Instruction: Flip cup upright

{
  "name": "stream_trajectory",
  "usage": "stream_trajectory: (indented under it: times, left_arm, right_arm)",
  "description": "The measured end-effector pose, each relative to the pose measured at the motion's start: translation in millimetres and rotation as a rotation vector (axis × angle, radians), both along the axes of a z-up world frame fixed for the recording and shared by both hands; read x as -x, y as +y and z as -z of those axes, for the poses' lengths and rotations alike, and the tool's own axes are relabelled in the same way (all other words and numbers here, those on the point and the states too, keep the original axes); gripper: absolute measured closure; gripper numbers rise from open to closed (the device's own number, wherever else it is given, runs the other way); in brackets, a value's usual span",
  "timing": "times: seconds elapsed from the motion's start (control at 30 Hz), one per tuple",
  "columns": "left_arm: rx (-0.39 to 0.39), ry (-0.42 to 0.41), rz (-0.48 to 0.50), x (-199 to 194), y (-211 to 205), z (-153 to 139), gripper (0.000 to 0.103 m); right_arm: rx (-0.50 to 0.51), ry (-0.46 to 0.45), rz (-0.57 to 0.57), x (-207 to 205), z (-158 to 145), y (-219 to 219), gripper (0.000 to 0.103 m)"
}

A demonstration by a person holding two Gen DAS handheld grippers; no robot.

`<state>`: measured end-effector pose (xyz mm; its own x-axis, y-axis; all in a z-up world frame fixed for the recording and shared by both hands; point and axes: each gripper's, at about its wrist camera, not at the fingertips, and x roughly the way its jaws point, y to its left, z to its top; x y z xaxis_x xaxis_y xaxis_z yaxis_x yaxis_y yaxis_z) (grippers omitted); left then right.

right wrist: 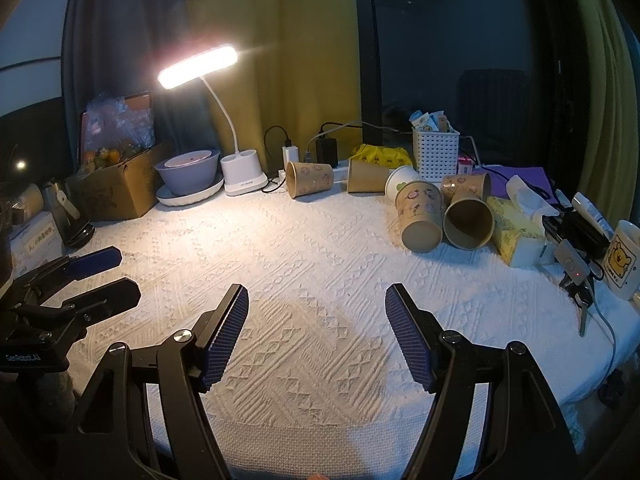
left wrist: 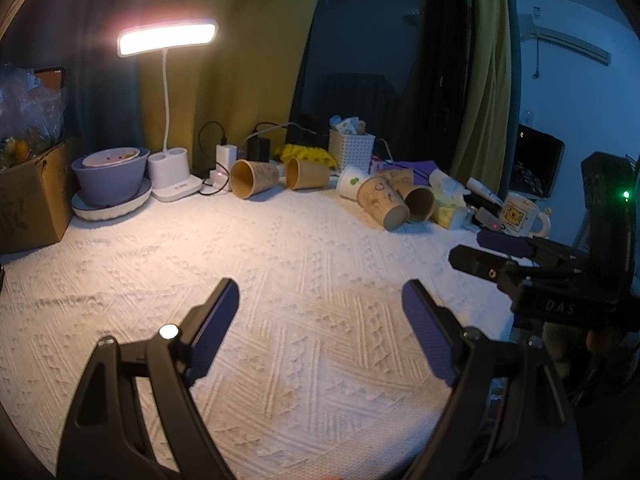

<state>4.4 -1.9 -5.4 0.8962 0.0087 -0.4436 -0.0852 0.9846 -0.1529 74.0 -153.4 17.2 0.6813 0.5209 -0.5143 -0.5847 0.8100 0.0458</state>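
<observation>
Both tongs, left (left wrist: 320,320) and right (right wrist: 316,320), gape empty; paper cups (right wrist: 420,216) lie toppled along the table's (right wrist: 312,256) far edge beside a tissue box (right wrist: 510,236).

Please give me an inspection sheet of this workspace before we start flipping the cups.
Surface: white textured cloth, bare in the middle.
Job's things: paper cups on their sides along the back; left cup, plain cup, white cup, patterned cup, open-mouthed cup, one more behind. None upright.
Clutter: tissue box, bear mug, white basket, bowl on plate, cardboard box, keys.
Grippers: left tool and right tool open, empty, above the cloth.
Cables: chargers with black leads; grey lead at the right edge.
Surroundings: lit desk lamp, yellow curtains.
</observation>
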Motion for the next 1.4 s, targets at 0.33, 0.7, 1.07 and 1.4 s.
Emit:
stream_trajectory:
  times: [0.33, 0.7, 1.07, 1.4]
  left_arm:
    - [0.005, 0.011, 0.005, -2.4, 0.3, 1.2, 0.018]
    - [0.005, 0.014, 0.01, -3.1, -1.5, 2.3, 0.018]
    - [0.004, 0.014, 0.01, -3.2, -2.4, 2.5, 0.018]
    - [0.004, 0.014, 0.01, -3.1, -3.0, 2.8, 0.018]
  right_arm:
    - [-0.003, 0.002, -0.002, -0.7, 2.2, -0.5, 0.029]
    - [-0.005, 0.001, -0.001, 1.6, 2.9, 0.3, 0.029]
    - [-0.006, 0.002, 0.0, 0.2, 2.0, -0.9, 0.029]
    - [-0.005, 0.004, 0.0, 0.4, 2.0, -0.6, 0.029]
